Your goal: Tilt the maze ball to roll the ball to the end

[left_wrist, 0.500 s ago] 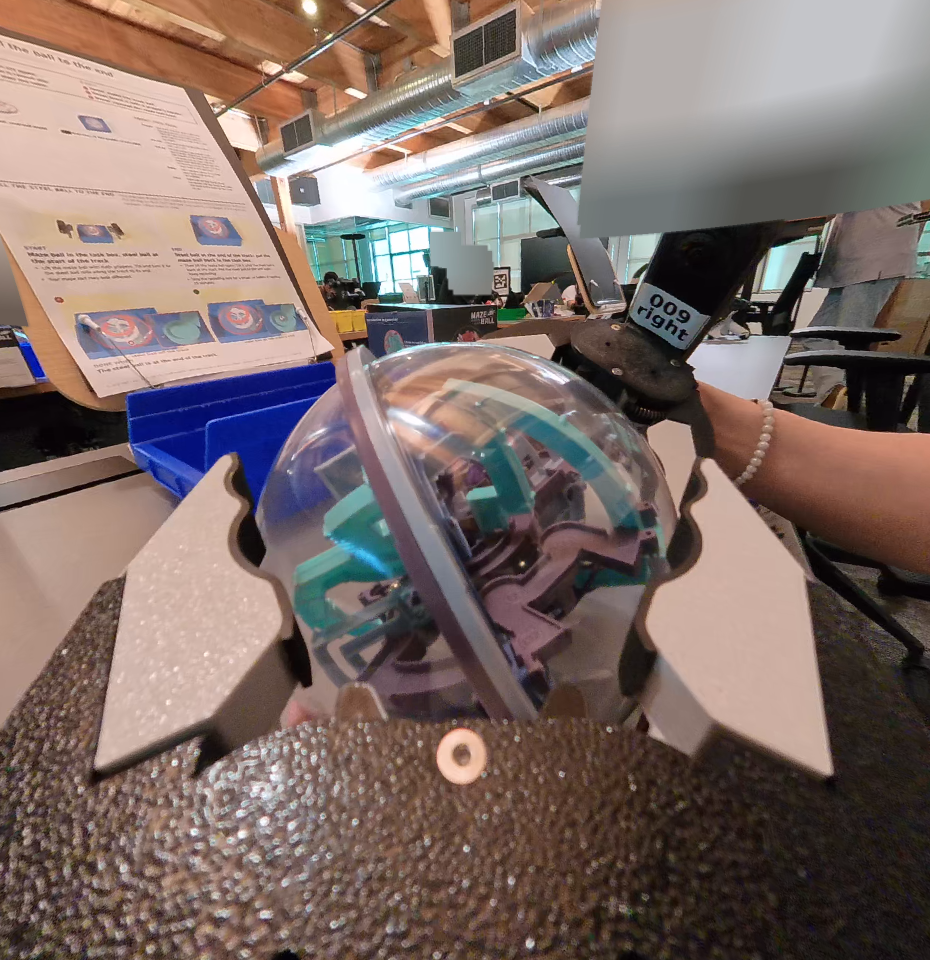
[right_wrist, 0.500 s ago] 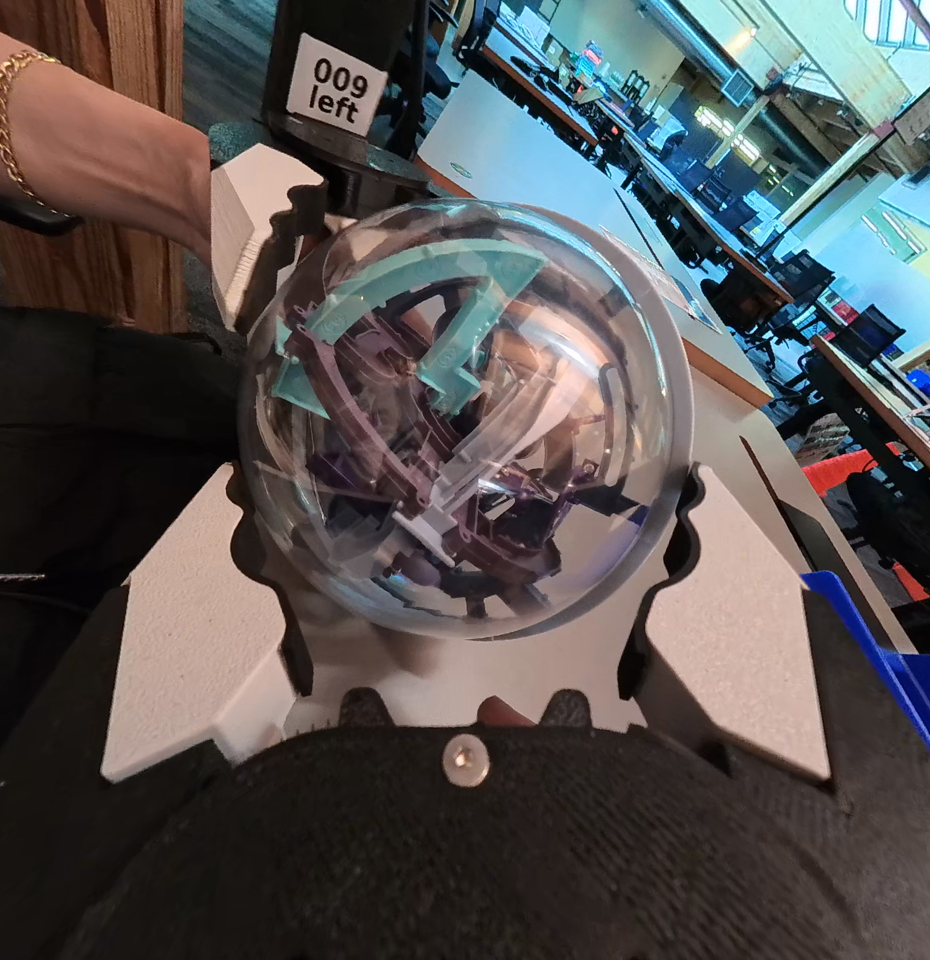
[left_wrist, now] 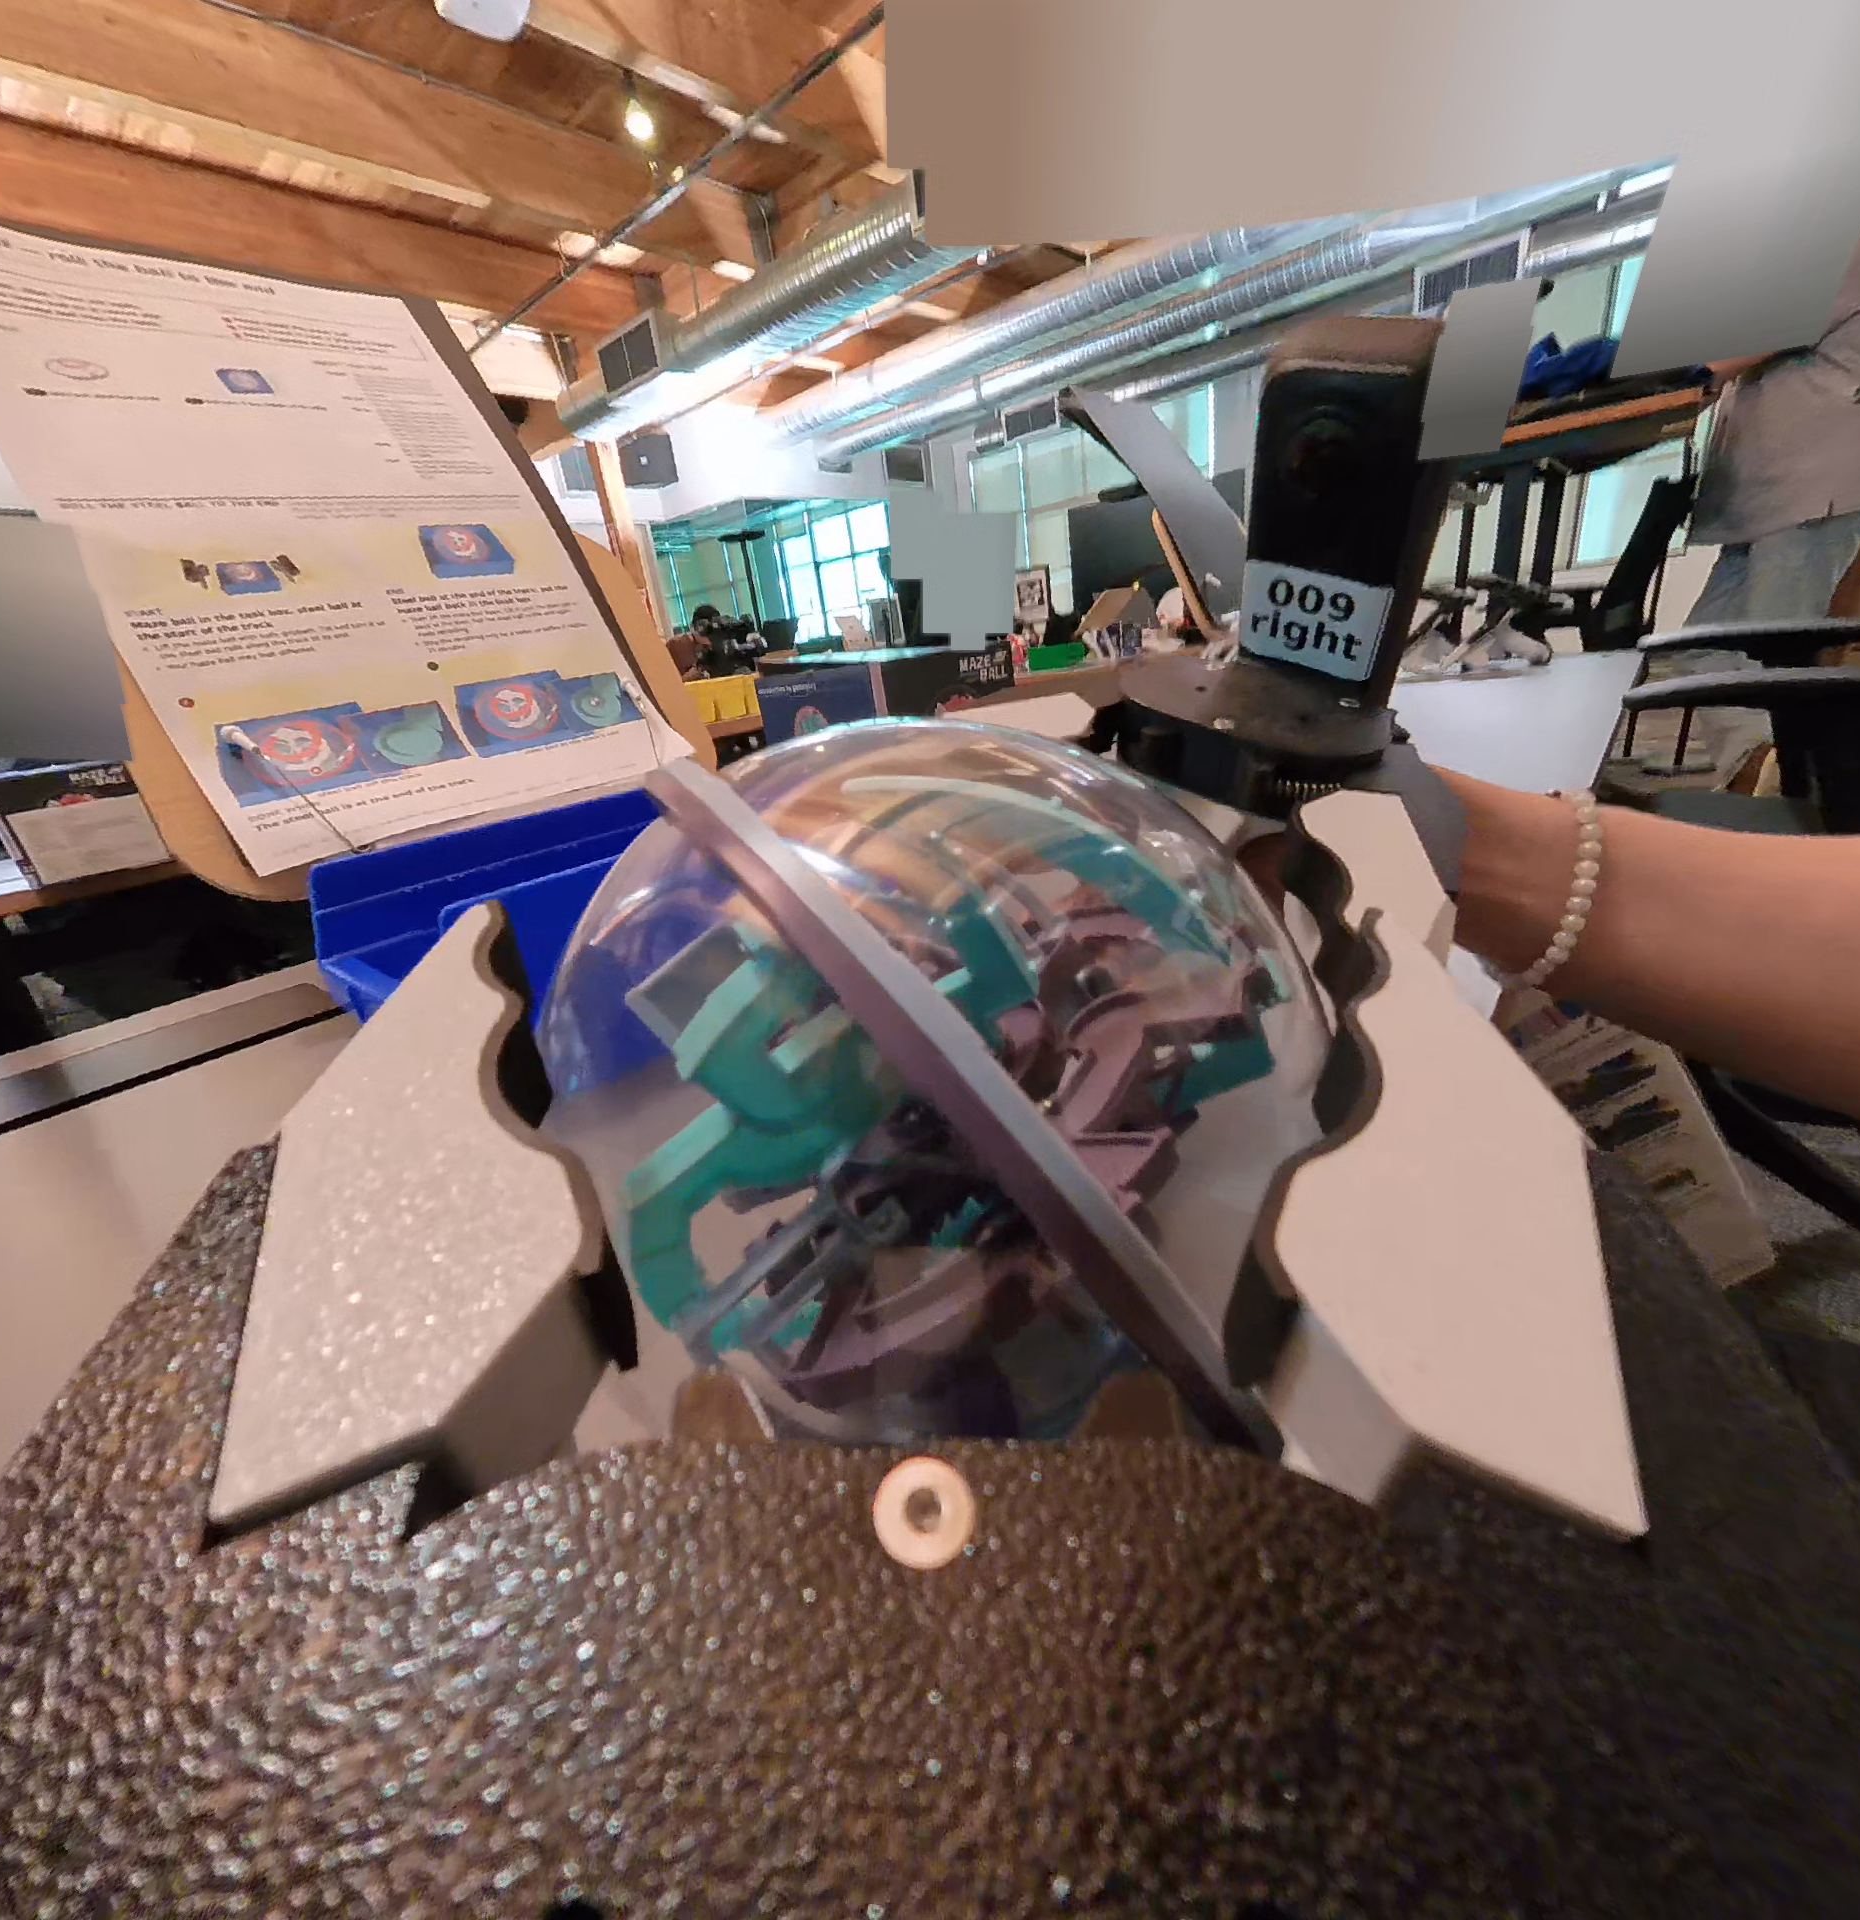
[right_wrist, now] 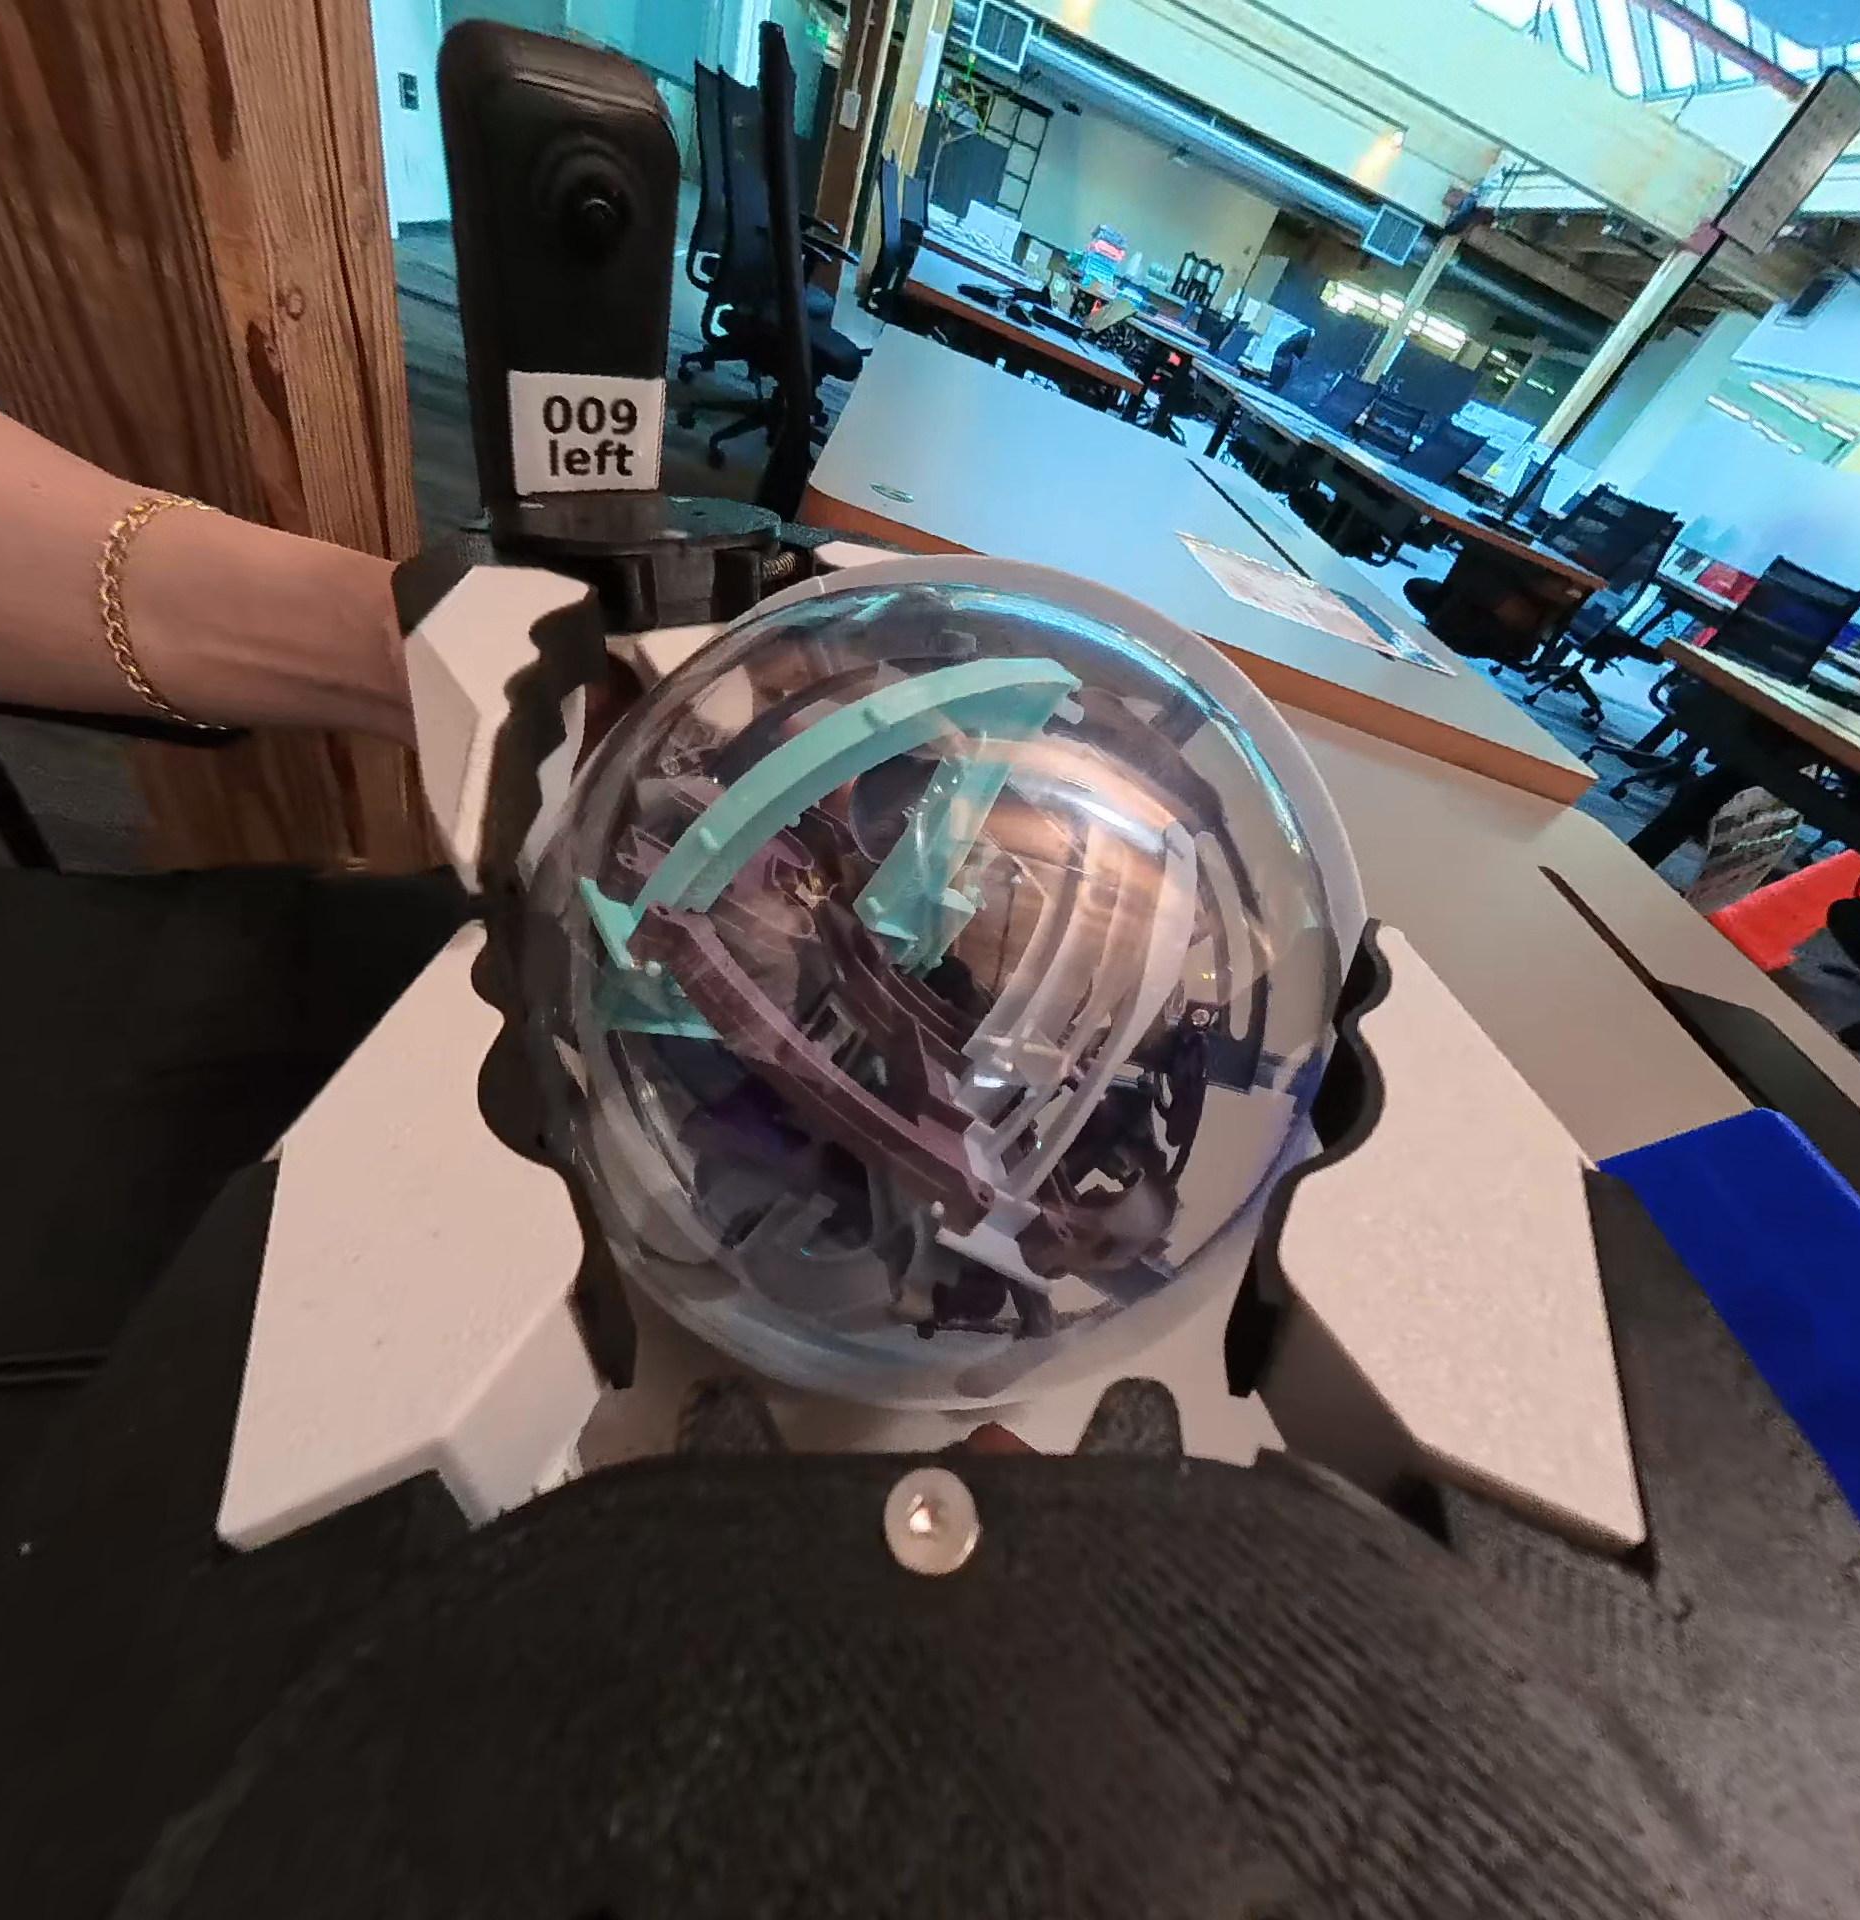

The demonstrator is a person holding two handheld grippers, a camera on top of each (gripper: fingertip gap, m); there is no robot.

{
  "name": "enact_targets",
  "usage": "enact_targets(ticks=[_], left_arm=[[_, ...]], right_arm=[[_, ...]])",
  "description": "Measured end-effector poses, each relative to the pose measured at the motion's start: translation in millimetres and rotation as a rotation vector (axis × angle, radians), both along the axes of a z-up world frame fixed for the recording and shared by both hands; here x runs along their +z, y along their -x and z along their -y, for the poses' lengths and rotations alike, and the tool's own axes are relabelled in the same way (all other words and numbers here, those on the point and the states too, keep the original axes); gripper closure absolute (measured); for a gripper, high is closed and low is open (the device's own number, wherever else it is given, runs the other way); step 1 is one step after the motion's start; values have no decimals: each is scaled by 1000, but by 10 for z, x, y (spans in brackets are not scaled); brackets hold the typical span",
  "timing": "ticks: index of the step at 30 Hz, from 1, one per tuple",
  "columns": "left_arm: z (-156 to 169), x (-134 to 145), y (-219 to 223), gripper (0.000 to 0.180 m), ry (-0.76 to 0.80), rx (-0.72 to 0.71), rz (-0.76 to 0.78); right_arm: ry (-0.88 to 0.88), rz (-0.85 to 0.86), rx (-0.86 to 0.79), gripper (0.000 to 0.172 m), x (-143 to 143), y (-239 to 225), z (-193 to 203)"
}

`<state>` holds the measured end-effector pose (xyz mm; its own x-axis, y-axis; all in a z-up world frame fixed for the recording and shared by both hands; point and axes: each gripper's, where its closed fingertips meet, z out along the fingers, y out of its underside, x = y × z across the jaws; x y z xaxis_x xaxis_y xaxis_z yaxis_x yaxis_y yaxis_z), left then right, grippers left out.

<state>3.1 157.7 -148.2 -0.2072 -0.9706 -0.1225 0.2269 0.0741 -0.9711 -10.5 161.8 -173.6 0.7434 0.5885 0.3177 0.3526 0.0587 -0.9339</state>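
Clear maze ball [left_wrist: 936, 1081] clamped between both tools, grey seam ring [left_wrist: 905, 1039] tilted diagonally.

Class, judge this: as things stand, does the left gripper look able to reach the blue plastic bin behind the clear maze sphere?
Probably not: the left gripper is clamped around the clear maze sphere, which fills its jaws and sits before the blue plastic bin.

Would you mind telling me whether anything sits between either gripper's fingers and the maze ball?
Nothing visible does. The maze ball sits directly between the left gripper's fingers, and the right gripper holds it from the opposite side, dark pads against the clear shell with nothing in between.
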Motion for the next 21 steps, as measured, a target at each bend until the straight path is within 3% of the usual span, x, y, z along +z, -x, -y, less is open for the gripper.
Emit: enact_targets(ticks=[6,14,21], left_arm=[[-91,142,79,34,121,-22,88],[5,64,5,24,162,-76,16],[61,30,-21,24,86,-41,5]], right_arm=[[-24,-51,19,23,15,-28,25],[-52,-142,70,23,57,-14,87],[-103,-155,94,30,142,23,131]])
